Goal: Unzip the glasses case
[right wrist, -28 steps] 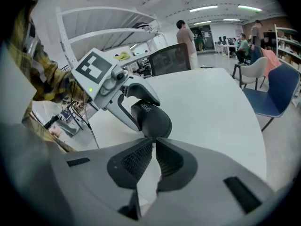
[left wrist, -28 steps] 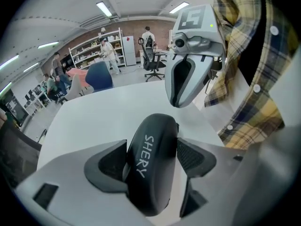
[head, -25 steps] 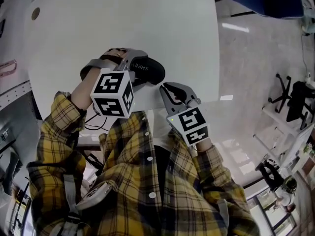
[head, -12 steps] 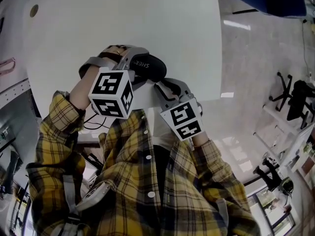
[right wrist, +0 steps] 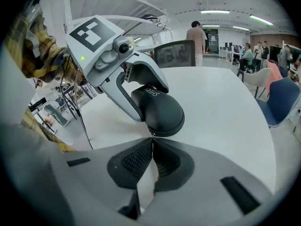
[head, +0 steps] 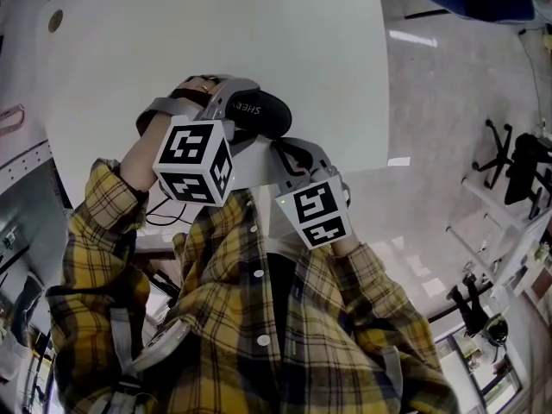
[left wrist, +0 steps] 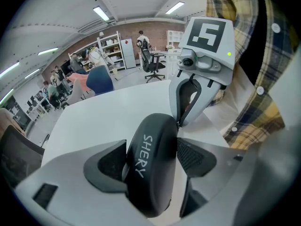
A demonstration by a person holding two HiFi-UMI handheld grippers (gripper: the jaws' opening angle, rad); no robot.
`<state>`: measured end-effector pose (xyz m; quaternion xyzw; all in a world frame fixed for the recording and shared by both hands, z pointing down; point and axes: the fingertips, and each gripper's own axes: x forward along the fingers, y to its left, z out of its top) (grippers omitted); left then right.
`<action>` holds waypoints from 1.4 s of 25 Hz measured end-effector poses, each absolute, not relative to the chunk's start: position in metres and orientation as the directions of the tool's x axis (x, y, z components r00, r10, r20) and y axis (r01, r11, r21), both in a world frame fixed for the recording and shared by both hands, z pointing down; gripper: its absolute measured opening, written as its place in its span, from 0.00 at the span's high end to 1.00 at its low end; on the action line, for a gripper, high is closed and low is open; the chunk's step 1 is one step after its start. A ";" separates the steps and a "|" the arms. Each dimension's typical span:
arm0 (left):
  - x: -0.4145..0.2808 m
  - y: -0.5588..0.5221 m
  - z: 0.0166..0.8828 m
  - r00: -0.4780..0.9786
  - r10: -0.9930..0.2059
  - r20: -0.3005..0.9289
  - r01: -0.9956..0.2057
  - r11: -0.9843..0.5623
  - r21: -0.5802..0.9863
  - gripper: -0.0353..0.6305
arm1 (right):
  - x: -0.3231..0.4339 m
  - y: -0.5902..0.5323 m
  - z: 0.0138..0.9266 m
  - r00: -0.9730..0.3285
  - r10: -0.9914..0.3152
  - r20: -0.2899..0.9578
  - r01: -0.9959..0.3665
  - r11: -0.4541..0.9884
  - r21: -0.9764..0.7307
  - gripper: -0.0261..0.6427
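Glasses case (right wrist: 160,109) close in, by near edge of white table (head: 216,41). Right gripper (right wrist: 152,142) closed at the case's nearest tip, seemingly pinching zipper pull (right wrist: 151,136). Left gripper (left wrist: 151,161) clamped across the case's middle. Long axis roughly along table's front edge, one end toward right gripper. Keep clamp firm; draw pull steadily along the seam, following its curve.

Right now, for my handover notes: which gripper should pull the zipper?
Right. The right gripper is pinched shut at the glasses case end seam, seemingly on the zip pull; the left gripper clamps the case body, steadying it.
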<state>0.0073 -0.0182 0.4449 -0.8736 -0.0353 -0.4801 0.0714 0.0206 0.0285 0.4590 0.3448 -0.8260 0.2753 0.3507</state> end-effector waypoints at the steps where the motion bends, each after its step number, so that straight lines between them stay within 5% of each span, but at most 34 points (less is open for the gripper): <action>1: 0.008 -0.019 0.444 0.537 -0.008 0.844 0.131 -0.987 -0.093 0.46 | 0.021 0.029 0.458 -0.519 -0.377 0.767 -0.766 0.604 -0.221 0.96; 14: 0.008 -0.018 0.444 0.548 -0.028 0.836 0.134 -0.984 -0.120 0.46 | 0.021 0.024 0.463 -0.430 -0.455 0.780 -0.841 0.516 -0.163 0.96; 35: 0.002 -0.021 0.445 0.583 -0.120 0.804 0.172 -0.948 -0.267 0.46 | 0.056 -0.014 0.455 -0.439 -0.364 0.821 -0.640 0.769 -0.002 0.96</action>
